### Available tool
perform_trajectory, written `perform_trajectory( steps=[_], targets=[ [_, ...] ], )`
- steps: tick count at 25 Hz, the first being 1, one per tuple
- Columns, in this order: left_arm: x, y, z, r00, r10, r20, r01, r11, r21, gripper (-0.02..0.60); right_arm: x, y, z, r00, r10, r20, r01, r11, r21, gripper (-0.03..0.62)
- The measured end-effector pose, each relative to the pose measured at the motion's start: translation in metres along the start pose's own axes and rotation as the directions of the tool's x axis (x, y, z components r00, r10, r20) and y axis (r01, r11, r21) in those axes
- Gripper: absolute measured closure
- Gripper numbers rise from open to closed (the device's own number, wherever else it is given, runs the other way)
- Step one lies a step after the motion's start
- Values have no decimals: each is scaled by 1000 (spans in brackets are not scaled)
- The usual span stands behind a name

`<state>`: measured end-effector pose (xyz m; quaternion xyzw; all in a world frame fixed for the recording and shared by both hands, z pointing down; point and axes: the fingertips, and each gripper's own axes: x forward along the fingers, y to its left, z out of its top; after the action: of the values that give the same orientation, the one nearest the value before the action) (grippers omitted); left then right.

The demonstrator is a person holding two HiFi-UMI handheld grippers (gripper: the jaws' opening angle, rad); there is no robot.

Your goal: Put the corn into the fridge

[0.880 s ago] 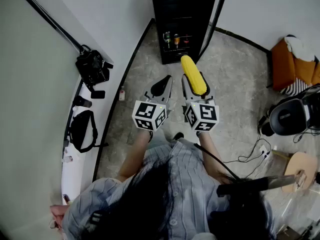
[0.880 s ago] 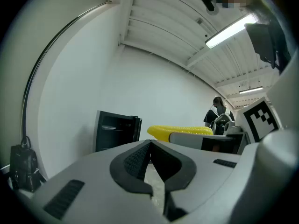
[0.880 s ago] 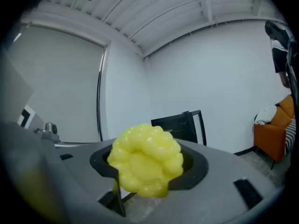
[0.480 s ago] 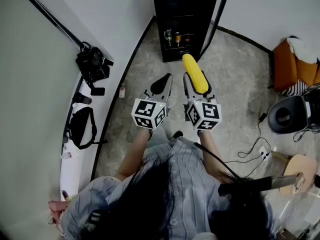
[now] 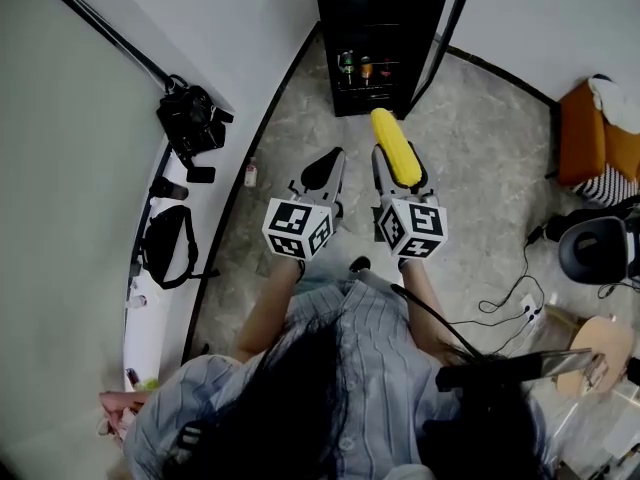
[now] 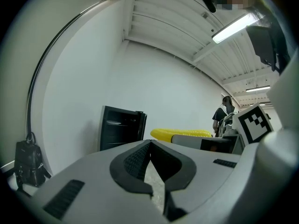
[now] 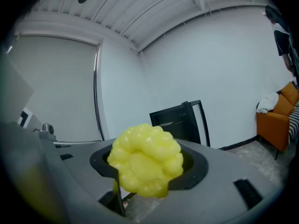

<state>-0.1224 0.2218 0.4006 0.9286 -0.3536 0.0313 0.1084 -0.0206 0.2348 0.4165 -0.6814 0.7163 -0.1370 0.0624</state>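
Lengthwise, corn (image 5: 395, 148) sits clamped between right gripper (image 5: 398, 163) jaws.

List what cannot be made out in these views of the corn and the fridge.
- Head view: the fridge is cut off at its top by the frame edge.
- Head view: the bottles on its shelf are too small to identify.
- Right gripper view: the corn shows only its end; its length lies hidden behind that.
- Left gripper view: the left tool hides the fridge's base.
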Motion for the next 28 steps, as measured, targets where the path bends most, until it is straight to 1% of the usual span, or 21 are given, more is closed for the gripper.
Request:
perform_trajectory(
  steps=[6, 12, 15, 20, 28],
  targets=[
    [34, 23, -5, 1000, 1, -13, -1, 1000, 3, 574, 30, -15, -6, 1000, -14, -20, 14, 1000, -3, 339],
    [93, 46, 8, 999, -31, -17, 31, 1000, 5, 574, 79, -45, 2, 999, -46, -27, 46, 999, 21, 339],
    [125, 65, 17, 999, -39, -19, 39, 999, 15, 574, 111, -55, 5, 998, -56, -39, 58, 998, 36, 339],
    [168, 99, 33, 998, -57, -27, 57, 998, 6, 574, 161, -64, 11, 996, -70, -56, 73, 996, 54, 339],
    [223, 158, 40, 996, -73, -54, 72, 997, -16, 574, 232, -76, 13, 991, -108, -77, 113, 991, 70, 339]
  ],
)
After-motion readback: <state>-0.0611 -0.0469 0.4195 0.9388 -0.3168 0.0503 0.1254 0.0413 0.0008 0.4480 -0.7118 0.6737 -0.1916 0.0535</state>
